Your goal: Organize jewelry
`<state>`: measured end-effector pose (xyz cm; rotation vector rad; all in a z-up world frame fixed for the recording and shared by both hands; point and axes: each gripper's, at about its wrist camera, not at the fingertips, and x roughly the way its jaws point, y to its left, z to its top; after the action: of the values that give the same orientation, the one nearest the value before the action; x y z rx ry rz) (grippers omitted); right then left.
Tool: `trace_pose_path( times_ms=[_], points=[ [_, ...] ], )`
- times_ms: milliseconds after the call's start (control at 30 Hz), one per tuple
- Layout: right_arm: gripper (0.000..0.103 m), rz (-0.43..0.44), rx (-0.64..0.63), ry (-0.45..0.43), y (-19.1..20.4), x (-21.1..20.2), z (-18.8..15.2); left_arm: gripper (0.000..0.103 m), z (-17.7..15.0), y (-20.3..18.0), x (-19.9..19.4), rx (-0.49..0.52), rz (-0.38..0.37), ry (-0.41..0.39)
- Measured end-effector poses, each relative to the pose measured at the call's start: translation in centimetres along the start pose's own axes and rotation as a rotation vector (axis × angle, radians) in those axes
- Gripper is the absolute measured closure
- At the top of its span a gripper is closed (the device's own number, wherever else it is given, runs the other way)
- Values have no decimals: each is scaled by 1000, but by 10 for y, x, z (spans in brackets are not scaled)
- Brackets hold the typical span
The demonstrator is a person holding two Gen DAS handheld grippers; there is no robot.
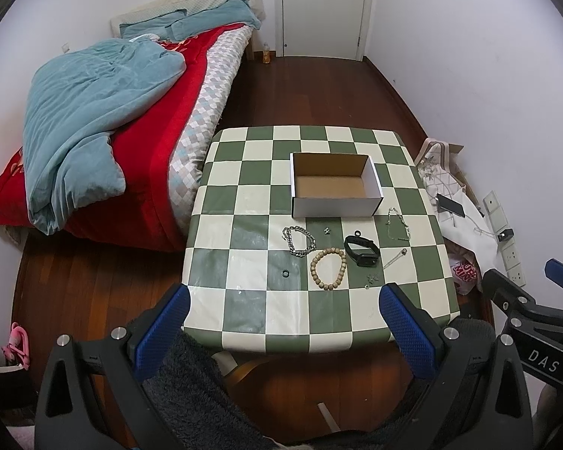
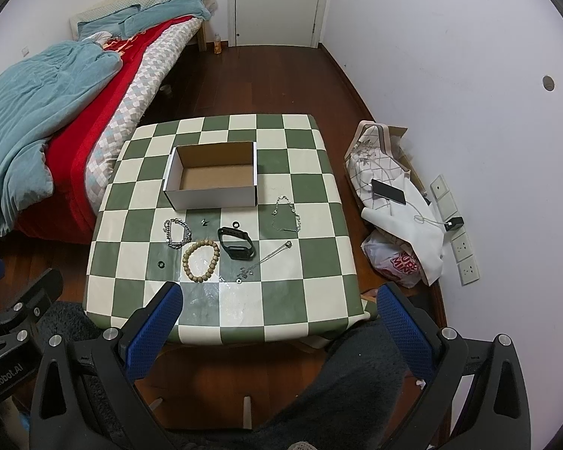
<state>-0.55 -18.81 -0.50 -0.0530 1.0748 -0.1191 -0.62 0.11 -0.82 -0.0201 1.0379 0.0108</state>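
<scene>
Left gripper (image 1: pixel 285 322) and right gripper (image 2: pixel 279 317) both spread wide, holding nothing, at bottom of frame over near table (image 1: pixel 244 322) edge. Jewelry at frame centre, beyond both jaws: wooden bead bracelet (image 1: pixel 328 268), black watch (image 1: pixel 362 250), silver chain bracelet (image 1: pixel 299 240). Cardboard box (image 1: pixel 336 202) behind, empty

"DAS" on right tool (image 1: pixel 544 365)

Green-and-cream checkered table (image 1: pixel 244 311) was seen carrying an open cardboard box (image 1: pixel 334 202), empty. Laid in front of it: silver chain bracelet (image 1: pixel 299 240), wooden bead bracelet (image 1: pixel 328 268), black watch (image 1: pixel 362 250), thin silver chain (image 1: pixel 398 223), small black ring (image 1: pixel 285 273), several tiny metal pieces (image 1: pixel 371 280).
</scene>
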Motion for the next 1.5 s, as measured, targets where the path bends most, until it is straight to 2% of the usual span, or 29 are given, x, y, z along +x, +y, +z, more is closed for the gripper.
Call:
trace_pose_path(
  times_ms=[1500],
  points=[
    [0,0,-4,-5,-4,-4,-1,0,11,-2,-7,6,5,-12]
  ],
)
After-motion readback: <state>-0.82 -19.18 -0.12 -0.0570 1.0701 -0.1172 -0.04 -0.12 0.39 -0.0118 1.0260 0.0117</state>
